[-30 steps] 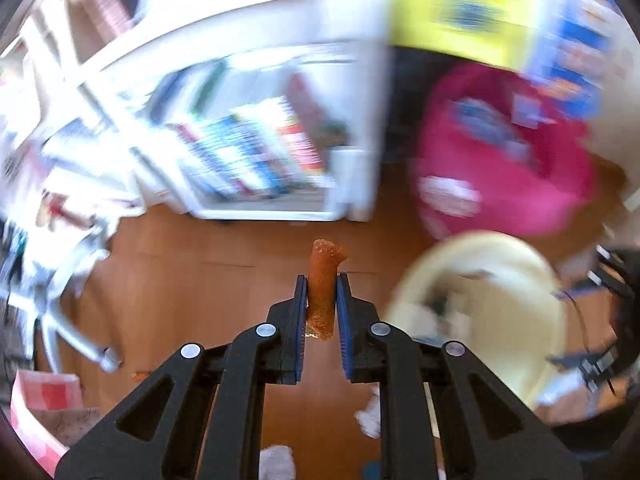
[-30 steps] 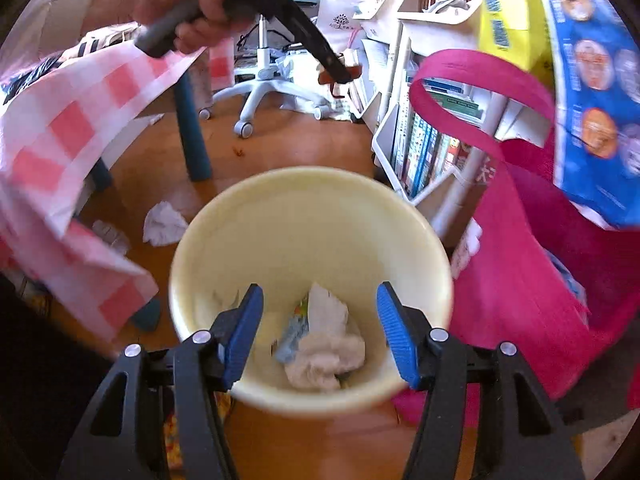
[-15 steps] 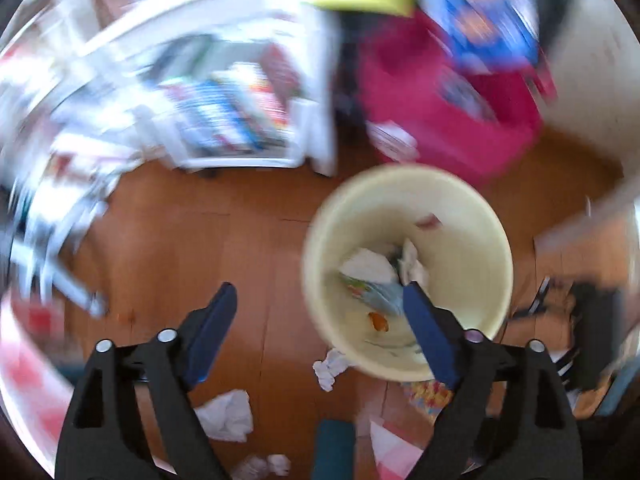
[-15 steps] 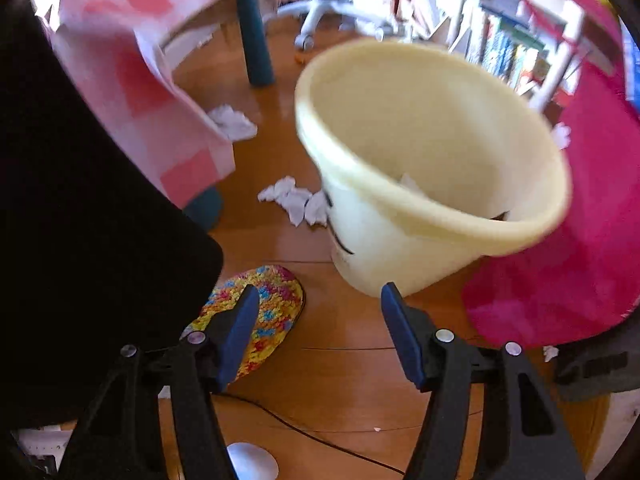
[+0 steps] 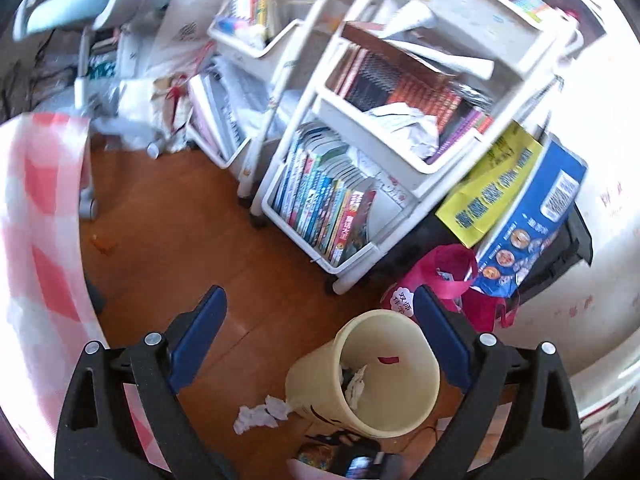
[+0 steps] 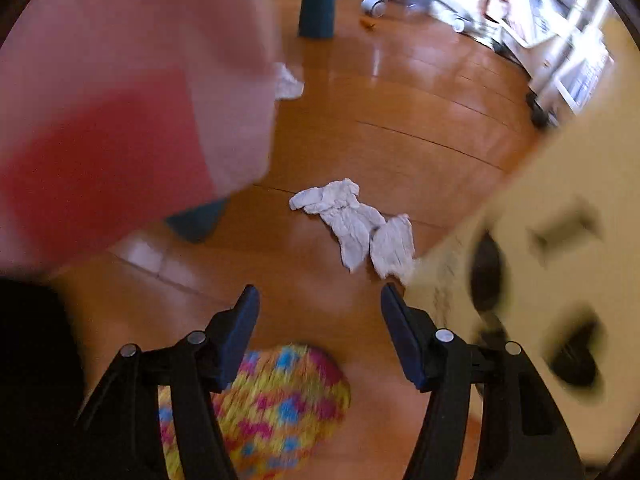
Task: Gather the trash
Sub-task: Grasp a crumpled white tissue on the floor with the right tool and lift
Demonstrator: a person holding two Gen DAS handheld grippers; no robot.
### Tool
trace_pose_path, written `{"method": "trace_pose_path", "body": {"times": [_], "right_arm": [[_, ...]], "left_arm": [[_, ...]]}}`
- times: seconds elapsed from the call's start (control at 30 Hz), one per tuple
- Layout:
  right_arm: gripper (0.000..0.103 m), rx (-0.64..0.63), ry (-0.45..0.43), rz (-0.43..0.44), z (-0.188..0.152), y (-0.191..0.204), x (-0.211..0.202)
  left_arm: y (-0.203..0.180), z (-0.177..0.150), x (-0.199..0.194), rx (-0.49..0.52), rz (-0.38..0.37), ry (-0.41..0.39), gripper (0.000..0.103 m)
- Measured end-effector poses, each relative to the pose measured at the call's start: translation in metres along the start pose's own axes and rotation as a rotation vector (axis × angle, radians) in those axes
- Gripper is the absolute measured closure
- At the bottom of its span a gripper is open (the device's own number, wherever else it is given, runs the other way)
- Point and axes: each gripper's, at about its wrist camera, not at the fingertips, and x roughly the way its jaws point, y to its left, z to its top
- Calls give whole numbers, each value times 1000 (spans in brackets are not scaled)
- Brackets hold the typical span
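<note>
Since a second ago the left gripper [image 5: 320, 344] has released the orange scrap; its jaws now stand wide and empty, high above the bin [image 5: 416, 388]. The right gripper [image 6: 320, 328], jaws also wide and empty, has dropped from over the bin to floor level. Crumpled tissue [image 6: 356, 224] lies on the floor against the bin's base. The bag [image 5: 444, 280] label is illegible. A tablecloth [image 6: 120, 100] blocks the upper left.

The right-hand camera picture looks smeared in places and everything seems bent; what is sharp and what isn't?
Right wrist view: the crumpled tissue on the floor is fairly crisp, while the yellow bin, checked cloth and colourful slipper are motion-blurred; glare streaks the floor. Left wrist view: fisheye bends the book cart; the right wall is washed out.
</note>
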Motion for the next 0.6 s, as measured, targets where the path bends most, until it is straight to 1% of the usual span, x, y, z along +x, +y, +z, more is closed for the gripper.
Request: {"method": "trace_pose_path", "body": {"times": [0.07, 0.17, 0.23, 0.3, 0.4, 0.5, 0.6], "right_arm": [[42, 7, 27, -58, 8, 1, 19], [42, 63, 71, -109, 25, -1, 46], [42, 144, 95, -102, 36, -7, 57], [42, 241, 128, -77, 44, -19, 71], [42, 366, 165, -70, 53, -34, 93], [38, 430, 142, -79, 56, -42, 97], [38, 437, 118, -75, 60, -47, 99]], "left_arm": [[0, 0, 0, 8, -20, -15, 12], [7, 1, -5, -27, -50, -35, 12], [10, 0, -6, -48, -72, -45, 12], [12, 0, -7, -60, -90, -55, 12], [9, -1, -7, -53, -105, -63, 12], [4, -3, -6, -28, -107, -63, 12], [3, -2, -6, -26, -111, -60, 12]]}}
